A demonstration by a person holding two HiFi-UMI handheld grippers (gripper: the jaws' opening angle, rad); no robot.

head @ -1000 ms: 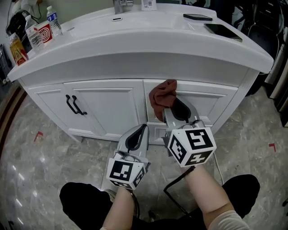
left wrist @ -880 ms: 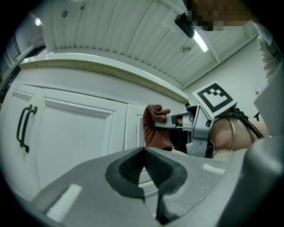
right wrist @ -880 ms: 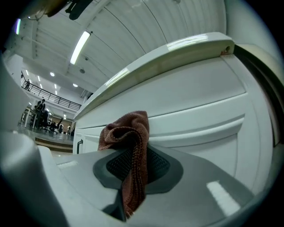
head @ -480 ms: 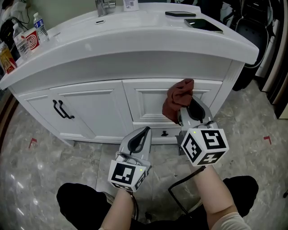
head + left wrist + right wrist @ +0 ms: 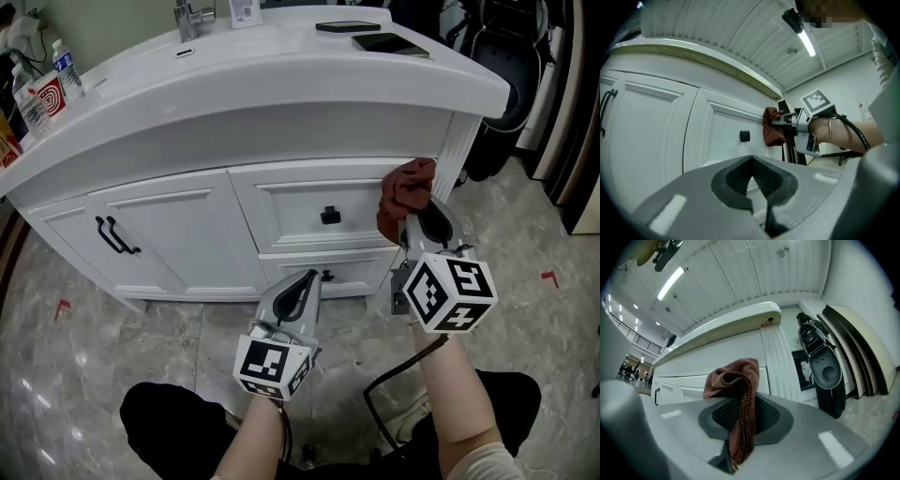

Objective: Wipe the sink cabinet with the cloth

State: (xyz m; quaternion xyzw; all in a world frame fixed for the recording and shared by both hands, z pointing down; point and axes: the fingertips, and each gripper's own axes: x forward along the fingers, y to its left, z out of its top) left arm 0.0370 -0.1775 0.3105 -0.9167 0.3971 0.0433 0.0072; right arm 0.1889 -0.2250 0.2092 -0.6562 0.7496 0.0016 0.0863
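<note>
Pinching cloth in right gripper, jaws clamped on a hanging fold, leaving the bunched end proud of the tips as a wiping pad. Same in right gripper view: gripper squeezed on a strip of cloth, wad up front.

Pressed to the sink cabinet at the top R end of the upper drawer front, just beside the fluted corner post, right under the countertop overhang. Looks like contact in head view; can't confirm from right gripper view.

Held fwd w/ fabric leading, prob. to keep bare jaws off the paint.

Keeping left gripper low, well apart from cloth, jaws pressed together on nothing. Parked out of the sweep path, aimed toward the lower drawer.

Judged mid-wipe, at R end of the upper band. No telling which panels are done; no streaks visible on doors or drawers.

Next, prob.: drop a row & sweep back L, or run down the post. Mind snagging on the knob. Risk of fold slipping out under hard pressure, given a thin pinch.

Leaving phones & bottles on top surface alone; no bearing on a front-panel wipe.
</note>
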